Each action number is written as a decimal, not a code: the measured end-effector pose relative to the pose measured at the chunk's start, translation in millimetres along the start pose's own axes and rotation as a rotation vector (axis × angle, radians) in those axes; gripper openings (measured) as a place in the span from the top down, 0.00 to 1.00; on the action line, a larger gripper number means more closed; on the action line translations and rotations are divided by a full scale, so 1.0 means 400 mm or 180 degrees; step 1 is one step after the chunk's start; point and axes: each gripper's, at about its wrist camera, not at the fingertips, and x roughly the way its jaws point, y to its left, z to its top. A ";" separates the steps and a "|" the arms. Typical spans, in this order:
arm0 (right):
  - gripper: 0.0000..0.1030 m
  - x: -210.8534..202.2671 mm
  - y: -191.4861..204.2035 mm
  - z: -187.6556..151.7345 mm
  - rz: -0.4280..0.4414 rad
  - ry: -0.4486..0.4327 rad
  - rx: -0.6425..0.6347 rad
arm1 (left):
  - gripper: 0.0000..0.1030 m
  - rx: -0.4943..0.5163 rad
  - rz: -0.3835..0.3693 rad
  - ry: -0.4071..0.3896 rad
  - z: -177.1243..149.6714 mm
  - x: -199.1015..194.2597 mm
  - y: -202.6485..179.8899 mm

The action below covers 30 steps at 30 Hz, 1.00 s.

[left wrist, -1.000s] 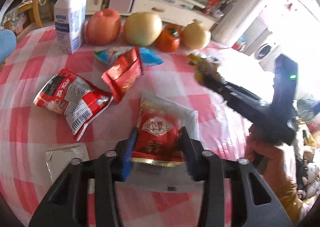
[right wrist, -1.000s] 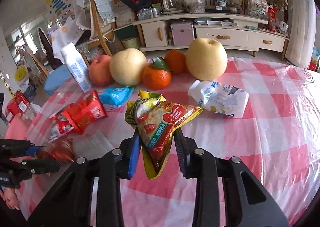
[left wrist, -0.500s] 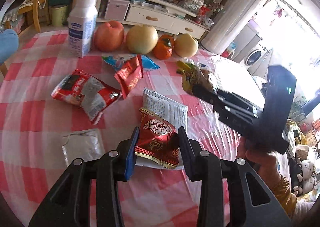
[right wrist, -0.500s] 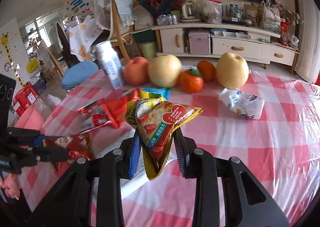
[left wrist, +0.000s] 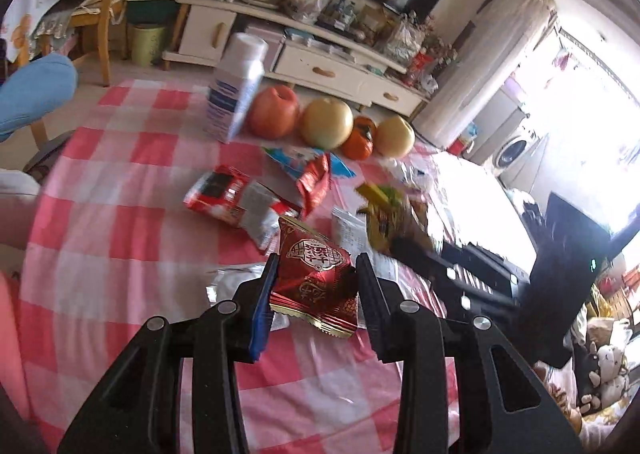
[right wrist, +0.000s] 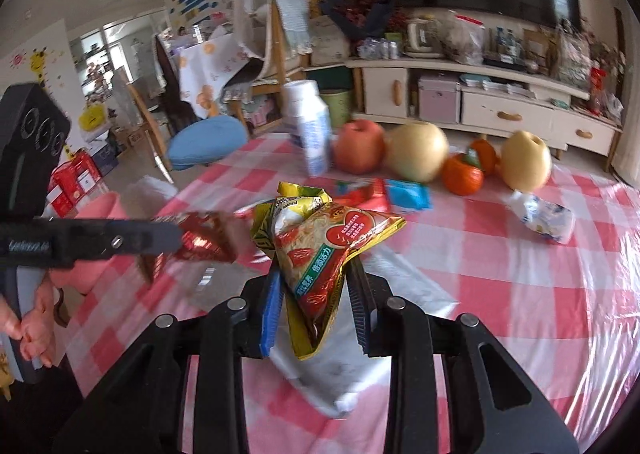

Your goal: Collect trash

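Observation:
My left gripper (left wrist: 316, 274) is shut on a dark red foil snack wrapper (left wrist: 316, 274), held above the checked tablecloth (left wrist: 120, 238). My right gripper (right wrist: 314, 282) is shut on a yellow and red snack bag (right wrist: 320, 242), also lifted off the table. Each gripper shows in the other's view: the right gripper (left wrist: 404, 242) with its yellow bag at the right of the left wrist view, the left gripper (right wrist: 188, 242) with its red wrapper at the left of the right wrist view. More wrappers lie on the table: a red and white packet (left wrist: 236, 202), a red one (left wrist: 316, 182), a blue one (right wrist: 408, 194) and a white bag (right wrist: 544, 216).
A milk carton (left wrist: 236, 94), an apple (left wrist: 276, 112), two pears (left wrist: 326, 122) and oranges (left wrist: 360, 136) stand in a row at the table's far side. White paper wrappers (right wrist: 352, 354) lie under the grippers. A blue-cushioned chair (right wrist: 204, 142) and a TV cabinet (right wrist: 480, 94) stand beyond.
Both grippers have risen and pulled back from the table with their wrappers held. The red wrapper has left the white paper it lay on. The two grippers have come closer together.

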 end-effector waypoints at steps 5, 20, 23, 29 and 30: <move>0.69 0.014 0.120 0.002 0.0216 0.0032 -0.0078 | 0.62 -0.0150 0.0098 -0.0226 0.001 -0.086 0.076; 0.69 0.146 0.586 0.051 0.0923 0.0165 -0.0609 | 0.62 -0.0980 0.0735 -0.1005 -0.049 -0.408 0.421; 0.69 0.176 0.653 0.061 0.0989 0.0191 -0.0693 | 0.62 -0.1101 0.0848 -0.1044 -0.060 -0.432 0.471; 0.69 0.227 0.762 0.061 0.1094 0.0269 -0.0911 | 0.62 -0.1168 0.0966 -0.1196 -0.069 -0.481 0.505; 0.69 0.232 0.773 0.058 0.1106 0.0278 -0.0926 | 0.62 -0.1178 0.0976 -0.1205 -0.069 -0.483 0.507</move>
